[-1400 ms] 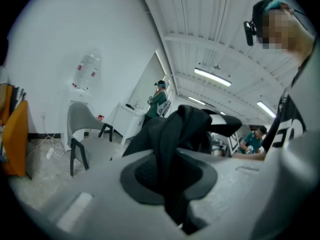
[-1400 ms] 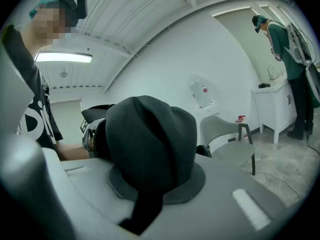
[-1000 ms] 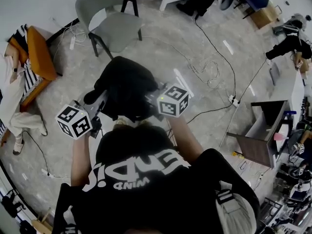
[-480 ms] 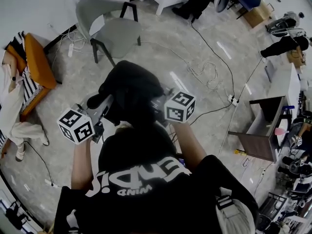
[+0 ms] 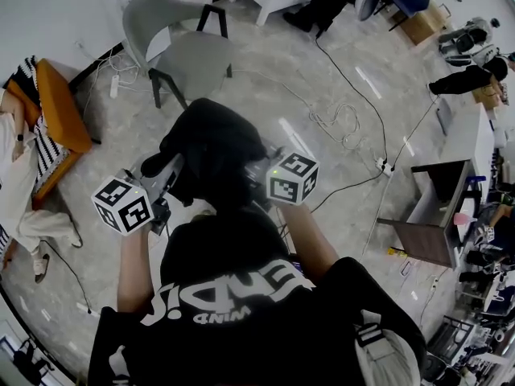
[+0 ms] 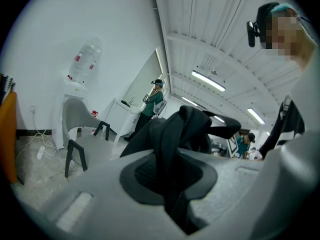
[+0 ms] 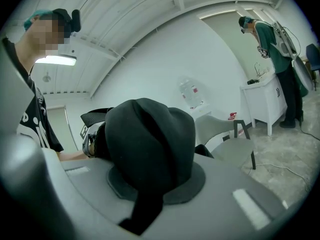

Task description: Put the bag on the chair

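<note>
The floor (image 5: 265, 95) is pale grey stone-look tile, littered with leads. At the far left stands an orange upholstered seat (image 5: 60, 107) with a striped black-and-white cloth over it, and a person in pale clothes (image 5: 20, 175) rests against it. Next to that a white power strip (image 5: 114, 85) lies on the floor by the wall. Further right is the grey moulded shell chair with black legs (image 5: 189, 55); its seat is bare. Behind it, in the left gripper view, a white bench (image 6: 122, 116) runs along the wall, and a person in a green top (image 6: 155, 101) stands at it. A long black cable (image 5: 354, 79) and a loose coil of white cable (image 5: 342, 119) cross the middle of the floor. At the right edge stands a dark brown wooden desk (image 5: 434, 215).

The left gripper (image 5: 170, 171) is closed tight on a fold of the soft black fabric bag (image 5: 213, 147), which bunches up between its jaws. The bag hangs in the air in front of the person, between the two grippers and clear of the floor. It is on the near side of the grey chair, apart from it and not on its seat. The right gripper (image 5: 256, 170) is likewise clamped on the bag's other side, with a black strap trailing down out of its jaws.
</note>
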`<state>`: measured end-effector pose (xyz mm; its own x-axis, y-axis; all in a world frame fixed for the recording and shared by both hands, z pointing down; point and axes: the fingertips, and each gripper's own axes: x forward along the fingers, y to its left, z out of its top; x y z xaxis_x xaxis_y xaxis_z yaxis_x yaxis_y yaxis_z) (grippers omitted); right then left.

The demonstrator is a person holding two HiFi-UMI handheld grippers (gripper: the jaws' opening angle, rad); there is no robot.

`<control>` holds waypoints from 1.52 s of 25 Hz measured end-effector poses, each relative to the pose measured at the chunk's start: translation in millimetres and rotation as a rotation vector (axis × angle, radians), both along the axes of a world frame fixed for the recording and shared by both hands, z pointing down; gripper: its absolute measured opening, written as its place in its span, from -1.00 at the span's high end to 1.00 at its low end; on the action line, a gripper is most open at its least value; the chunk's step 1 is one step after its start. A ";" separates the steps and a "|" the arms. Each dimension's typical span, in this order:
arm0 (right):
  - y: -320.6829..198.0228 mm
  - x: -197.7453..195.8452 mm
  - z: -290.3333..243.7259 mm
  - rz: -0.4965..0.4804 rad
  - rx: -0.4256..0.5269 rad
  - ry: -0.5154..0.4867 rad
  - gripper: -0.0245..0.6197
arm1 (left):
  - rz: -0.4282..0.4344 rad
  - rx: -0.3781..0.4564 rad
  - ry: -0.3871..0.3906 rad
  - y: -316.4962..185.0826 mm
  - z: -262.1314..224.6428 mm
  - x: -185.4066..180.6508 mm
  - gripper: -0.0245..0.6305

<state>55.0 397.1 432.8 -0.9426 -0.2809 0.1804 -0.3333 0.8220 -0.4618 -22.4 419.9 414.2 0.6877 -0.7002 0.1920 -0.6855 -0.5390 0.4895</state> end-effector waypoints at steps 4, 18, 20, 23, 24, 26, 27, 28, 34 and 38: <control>-20.2 -6.4 3.0 -0.004 -0.003 0.001 0.79 | 0.004 -0.009 0.001 -21.0 2.1 -6.8 0.79; -131.2 -8.0 -4.7 -0.002 -0.054 -0.014 0.79 | 0.025 -0.034 -0.002 -135.6 -4.8 -7.9 0.79; -151.3 -9.3 -7.2 -0.008 -0.052 -0.016 0.79 | 0.023 -0.036 -0.008 -155.1 -7.5 -8.6 0.79; -177.7 -9.4 -10.7 -0.020 -0.053 -0.017 0.79 | 0.013 -0.044 -0.012 -181.3 -10.7 -7.3 0.79; -186.2 -8.9 -12.0 -0.027 -0.051 -0.018 0.79 | 0.010 -0.044 -0.011 -189.7 -11.9 -6.3 0.79; -203.0 -8.2 -14.5 -0.042 -0.047 -0.021 0.79 | 0.006 -0.040 -0.010 -206.3 -13.9 -4.8 0.79; -211.1 -8.1 -15.3 -0.048 -0.046 -0.022 0.79 | 0.003 -0.038 -0.010 -214.4 -14.5 -4.3 0.79; -219.2 -8.0 -15.8 -0.054 -0.046 -0.022 0.79 | 0.001 -0.037 -0.010 -222.4 -14.8 -3.9 0.79; -266.6 -7.5 -16.7 -0.081 -0.053 -0.017 0.79 | -0.017 -0.043 -0.016 -269.1 -14.9 -1.9 0.79; -292.9 -6.7 -14.4 -0.101 -0.057 -0.016 0.79 | -0.025 -0.044 -0.010 -295.0 -12.8 -0.7 0.79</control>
<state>48.2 104.2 418.3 -0.9684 -0.1739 0.1785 -0.2425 0.8232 -0.5134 -23.1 124.9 401.4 0.6679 -0.7080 0.2295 -0.7034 -0.4996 0.5056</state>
